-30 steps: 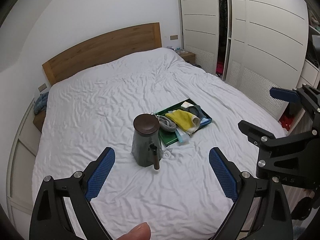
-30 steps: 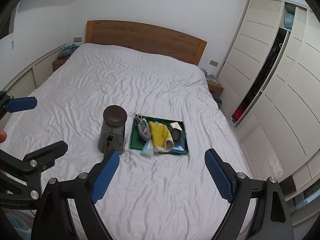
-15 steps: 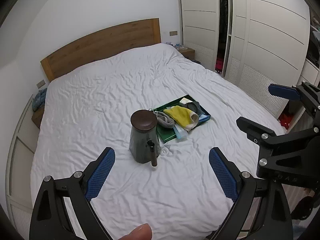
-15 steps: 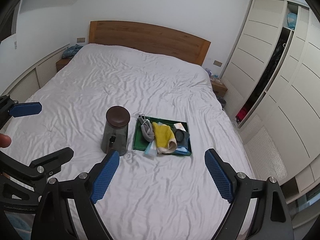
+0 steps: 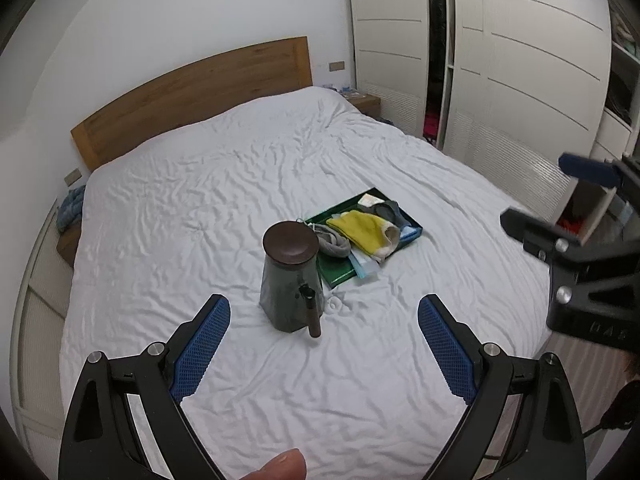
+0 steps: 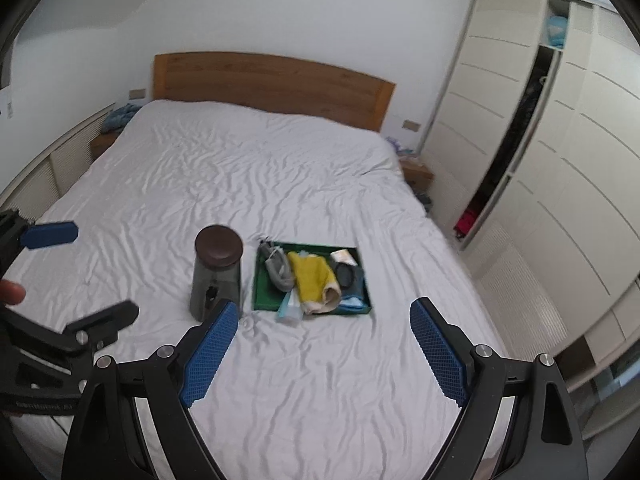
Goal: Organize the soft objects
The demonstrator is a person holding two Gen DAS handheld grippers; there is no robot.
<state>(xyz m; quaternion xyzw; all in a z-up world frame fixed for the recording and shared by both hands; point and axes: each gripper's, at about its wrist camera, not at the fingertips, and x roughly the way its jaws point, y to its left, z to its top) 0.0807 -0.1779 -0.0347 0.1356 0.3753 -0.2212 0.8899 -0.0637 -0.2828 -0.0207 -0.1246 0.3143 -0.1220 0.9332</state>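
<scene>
A green tray (image 5: 336, 276) (image 6: 260, 300) lies mid-bed. It holds a yellow cloth (image 5: 360, 228) (image 6: 310, 280), a grey cloth (image 5: 334, 242) (image 6: 278, 274), a dark item (image 6: 346, 274) and light blue pieces (image 5: 366, 266) that hang over its near edge. My left gripper (image 5: 324, 308) hovers open over the near part of the bed, short of the tray and empty. My right gripper (image 6: 324, 310) is open too, with nothing between its blue pads. Each gripper also shows at the side of the other's view.
A dark canister (image 5: 290, 280) (image 6: 218, 274) with a brown lid and a side handle stands just left of the tray. A small white thing (image 5: 334, 303) lies by its base. White wardrobes (image 6: 540, 160) line the right side; a wooden headboard (image 5: 200, 92) is at the back.
Both views have shifted only slightly. Both grippers stay open, and nothing on the bed has moved.
</scene>
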